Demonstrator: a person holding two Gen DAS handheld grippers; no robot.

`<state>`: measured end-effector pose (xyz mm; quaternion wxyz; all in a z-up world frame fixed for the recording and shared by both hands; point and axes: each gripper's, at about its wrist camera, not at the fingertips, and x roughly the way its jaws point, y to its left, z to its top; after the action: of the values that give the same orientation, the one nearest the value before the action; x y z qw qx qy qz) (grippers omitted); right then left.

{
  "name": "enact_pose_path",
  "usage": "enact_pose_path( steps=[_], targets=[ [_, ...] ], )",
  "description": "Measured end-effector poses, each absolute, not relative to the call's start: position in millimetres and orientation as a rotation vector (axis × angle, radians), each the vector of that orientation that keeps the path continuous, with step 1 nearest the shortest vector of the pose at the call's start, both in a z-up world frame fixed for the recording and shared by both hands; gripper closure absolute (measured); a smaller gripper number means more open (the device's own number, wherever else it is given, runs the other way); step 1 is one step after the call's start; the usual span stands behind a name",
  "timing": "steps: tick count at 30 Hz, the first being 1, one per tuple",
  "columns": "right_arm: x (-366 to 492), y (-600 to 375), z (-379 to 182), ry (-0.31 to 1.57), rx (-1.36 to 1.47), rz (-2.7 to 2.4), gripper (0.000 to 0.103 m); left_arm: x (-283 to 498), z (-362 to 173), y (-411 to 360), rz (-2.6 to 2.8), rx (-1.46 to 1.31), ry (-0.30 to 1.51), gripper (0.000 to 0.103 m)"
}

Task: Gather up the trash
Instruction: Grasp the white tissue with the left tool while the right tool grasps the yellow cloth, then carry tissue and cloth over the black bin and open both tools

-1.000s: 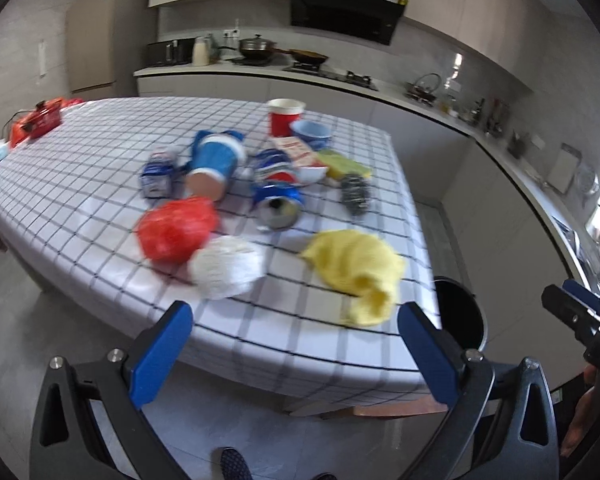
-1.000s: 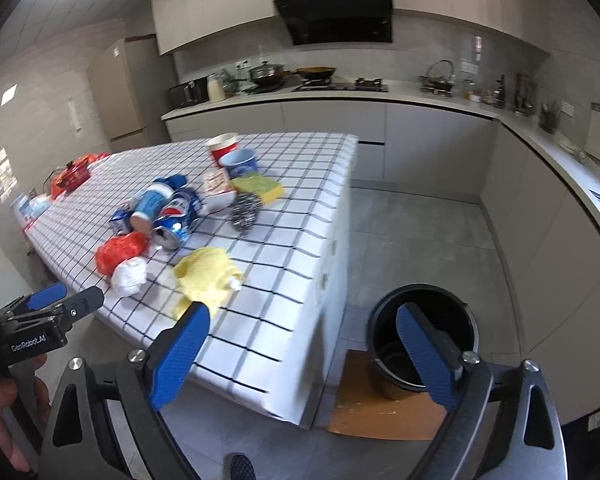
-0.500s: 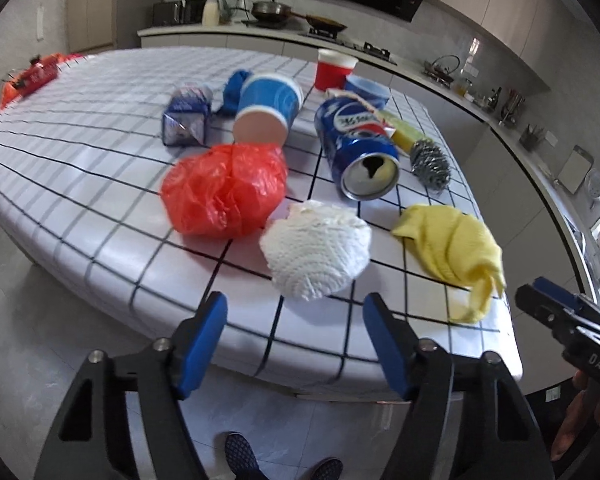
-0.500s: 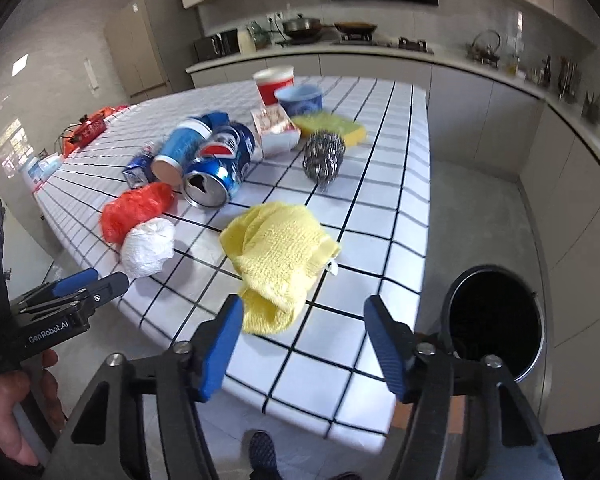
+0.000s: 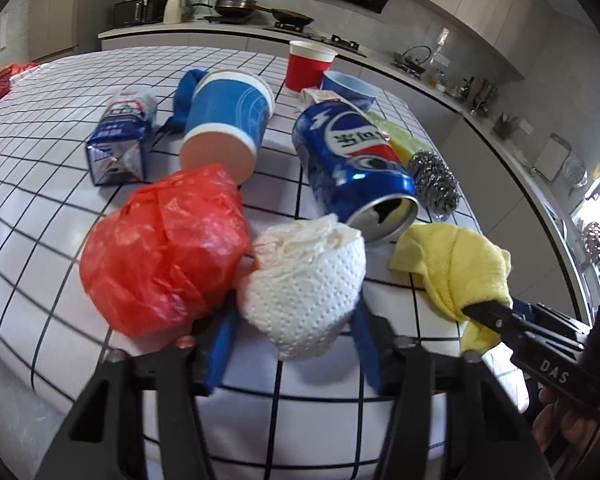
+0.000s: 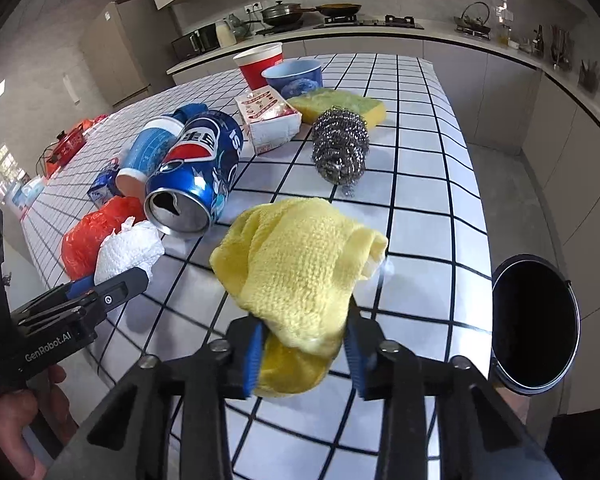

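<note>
Two grippers work at the near edge of a white black-grid tablecloth table [image 5: 28,184]. Left to right: a crumpled red plastic bag [image 5: 164,252] lies just left of the left gripper [image 5: 296,344], whose jaws have just been closing and now pinch a wadded white paper towel [image 5: 304,292]. Behind it lies a blue Pepsi can [image 5: 352,168], open end toward the camera. Right gripper [image 6: 304,344], jaws also just closing, clamps a crumpled yellow knit cloth [image 6: 296,256] at the table edge. Further right, a round black trash bin [image 6: 534,324] stands on the floor beside the table.
</note>
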<state>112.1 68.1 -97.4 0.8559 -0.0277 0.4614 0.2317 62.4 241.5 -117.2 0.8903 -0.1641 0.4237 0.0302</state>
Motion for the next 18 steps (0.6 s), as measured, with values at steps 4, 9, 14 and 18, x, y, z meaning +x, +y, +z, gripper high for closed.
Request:
enact_pose_path(
  steps=[4,9,14,18],
  targets=[
    [109.6,67.2,-92.1,0.953,-0.047,0.474,0.077,58.2,-110.3,241.5,0.026,-0.330,0.851,0.071],
    [101.2,58.6,-74.5,0.915,-0.037,0.455,0.078,48.9,-92.8,241.3,0.007,-0.316,0.828,0.071],
    [94.1,47.7,-52.8,0.870,-0.035,0.436,0.078,46.3,-77.2,237.1,-0.005,-0.309,0.806,0.071],
    [92.6,34.3,-41.2,0.845,-0.021,0.419,0.078,58.6,-70.5,228.3,-0.024,-0.297,0.797,0.071]
  ],
)
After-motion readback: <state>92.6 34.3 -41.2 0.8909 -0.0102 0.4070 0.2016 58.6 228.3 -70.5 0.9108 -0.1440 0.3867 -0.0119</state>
